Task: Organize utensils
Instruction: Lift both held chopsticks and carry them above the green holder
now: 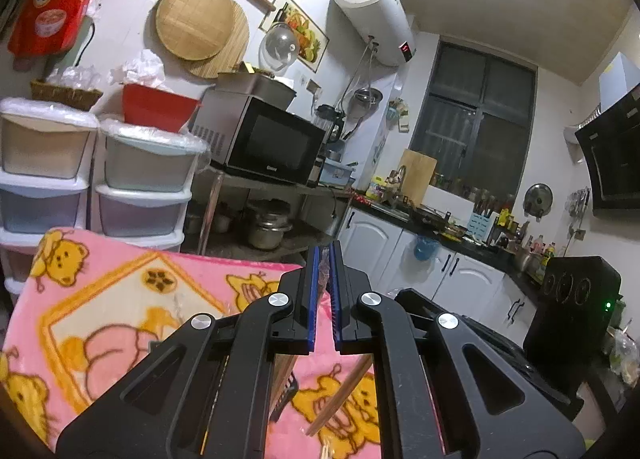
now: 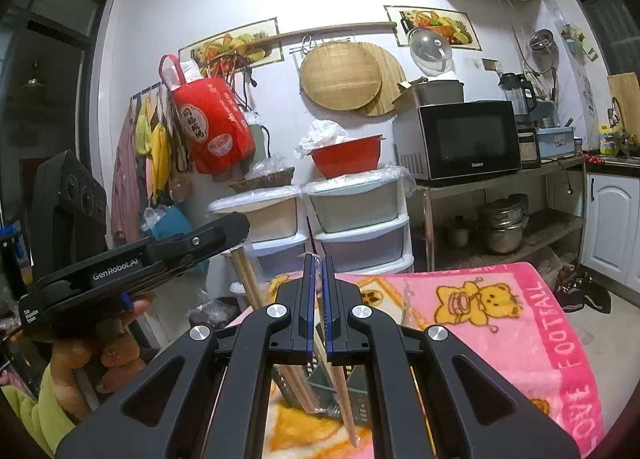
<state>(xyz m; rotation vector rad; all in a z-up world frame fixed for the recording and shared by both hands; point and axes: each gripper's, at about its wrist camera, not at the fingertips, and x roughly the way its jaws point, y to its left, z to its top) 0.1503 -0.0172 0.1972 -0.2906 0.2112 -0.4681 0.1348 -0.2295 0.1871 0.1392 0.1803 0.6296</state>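
My left gripper is shut, with a thin sliver of clear wrap and wood pinched between its blue pads. In the right wrist view the left gripper is held by a hand, and a pair of wooden chopsticks hangs down from its tip. One chopstick shows below the left jaws. My right gripper is shut on clear plastic wrap and chopsticks that slant down under it. A dark perforated utensil holder lies on the pink blanket beneath, also seen as the holder.
Stacked plastic drawers stand just past the blanket. A microwave sits on a metal rack with pots beneath. White cabinets and a crowded counter run along the right. A black device stands close on the right.
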